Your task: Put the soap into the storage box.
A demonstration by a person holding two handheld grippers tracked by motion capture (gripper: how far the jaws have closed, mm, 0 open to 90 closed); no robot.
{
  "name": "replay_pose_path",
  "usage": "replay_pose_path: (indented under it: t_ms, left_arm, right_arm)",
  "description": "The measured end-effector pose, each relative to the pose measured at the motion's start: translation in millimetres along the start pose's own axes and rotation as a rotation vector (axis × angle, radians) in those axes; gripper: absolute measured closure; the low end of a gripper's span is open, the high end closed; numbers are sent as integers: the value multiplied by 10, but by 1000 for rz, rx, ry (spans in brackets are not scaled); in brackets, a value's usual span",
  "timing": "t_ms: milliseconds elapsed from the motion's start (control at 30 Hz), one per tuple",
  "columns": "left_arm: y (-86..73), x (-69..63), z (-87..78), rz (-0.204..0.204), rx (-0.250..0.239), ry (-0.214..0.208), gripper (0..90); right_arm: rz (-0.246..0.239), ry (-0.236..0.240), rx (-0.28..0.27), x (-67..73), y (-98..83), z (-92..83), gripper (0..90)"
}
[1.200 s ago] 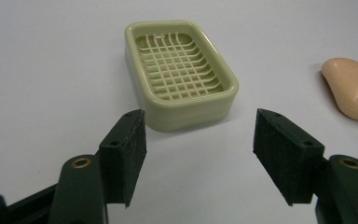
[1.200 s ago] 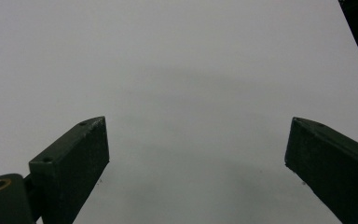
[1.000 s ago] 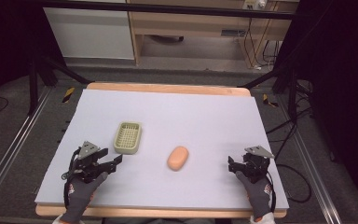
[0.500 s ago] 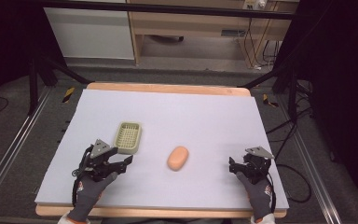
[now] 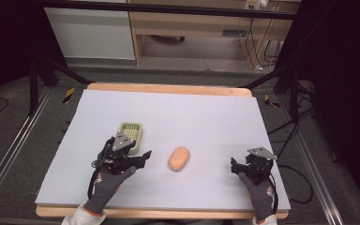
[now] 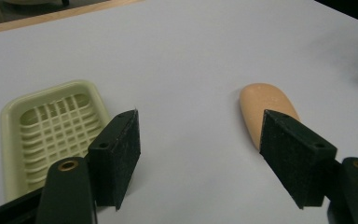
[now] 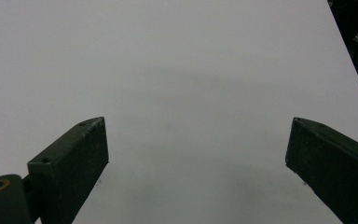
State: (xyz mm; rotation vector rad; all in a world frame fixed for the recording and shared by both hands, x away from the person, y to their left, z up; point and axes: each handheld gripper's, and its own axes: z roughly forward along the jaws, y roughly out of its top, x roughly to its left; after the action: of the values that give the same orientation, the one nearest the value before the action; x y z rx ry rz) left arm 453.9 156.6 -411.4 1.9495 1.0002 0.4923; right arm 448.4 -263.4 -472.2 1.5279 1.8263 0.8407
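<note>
So I've got the left gripper [image 5: 140, 155] with its jaws spread wide, nothing between them, sitting just right of the tray [image 5: 131, 133] and pointing at the soap [image 5: 178, 159]. The right gripper [image 5: 236, 167] is well apart near the table's [image 5: 206, 112] right edge, jaws also wide apart and empty over bare surface. The soap lies flat about mid-table toward my side, right of the tray, and in the left gripper view it sits just past the right jaw. My guess is it's light and stiff but rounded and slick, so it could squirt out of a pinch. I'd take it across the narrow middle, pads on the long flat sides, not near the tapered ends
</note>
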Motion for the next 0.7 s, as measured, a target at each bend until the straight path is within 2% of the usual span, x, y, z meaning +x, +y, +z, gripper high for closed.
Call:
replay_pose_path:
  t_ms: [300, 467, 700]
  left_arm:
    - [121, -183, 140, 25, 17, -17, 272]
    - [176, -224, 198, 26, 26, -22, 269]
    - [237, -322, 280, 55, 50, -20, 263]
  right_arm:
    - [7, 0, -8, -11, 3, -18, 60]
    - [18, -2, -6, -17, 0, -22, 60]
    - [13, -2, -12, -25, 3, -24, 60]
